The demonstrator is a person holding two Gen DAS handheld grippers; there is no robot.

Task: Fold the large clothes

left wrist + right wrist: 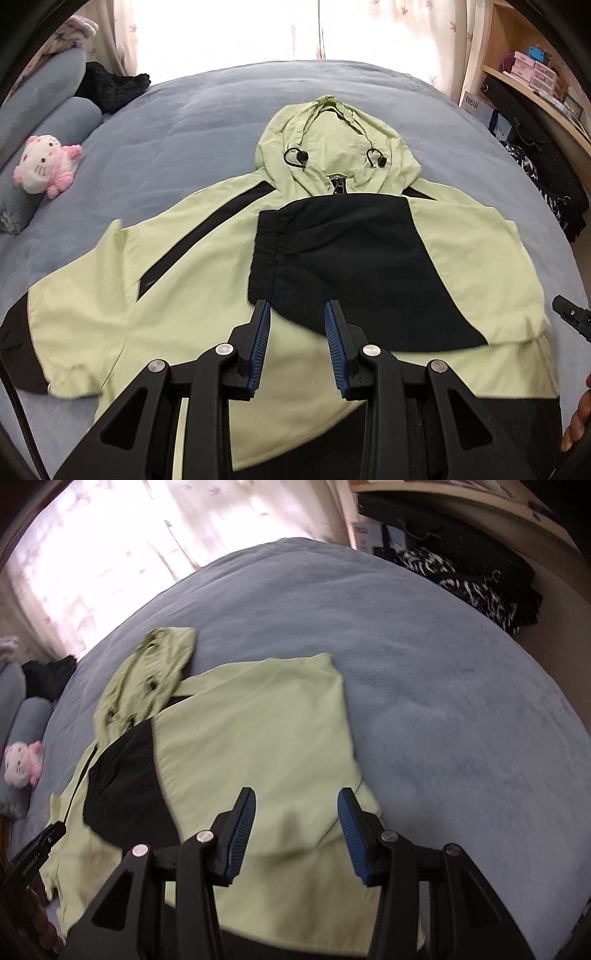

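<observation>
**Listener:** What do your fingers have hold of?

**Operator:** Nothing. In the left wrist view my left gripper [297, 310] sits low centre, its blue-padded fingers [260, 332] parted with a clear gap, poised over the jacket [207, 258]. In the right wrist view my right gripper [297, 805] is spread wider, also empty, above pale green cloth.

**Listener:** Where does the jacket lie?

**Operator:** Flat on the grey-blue bed [207, 110], filling the middle of the left view, hood [332, 147] toward the top. The sleeve [369, 266] at centre right, black toward its cuff, is already folded across the chest. The other sleeve [74, 325] lies spread toward the lower left.

**Listener:** So what makes the next fold go well?

**Operator:** I judge the spread sleeve comes next. I'd pinch it near the cuff, taking only the sleeve's own layers, lift just enough to clear, and lay it across so the edges line up. The right view is blurred, so I'd settle that hand first.

**Listener:** Anything nearby?

**Operator:** A pink-and-white plush toy [46, 164] at the left edge, well apart.
</observation>
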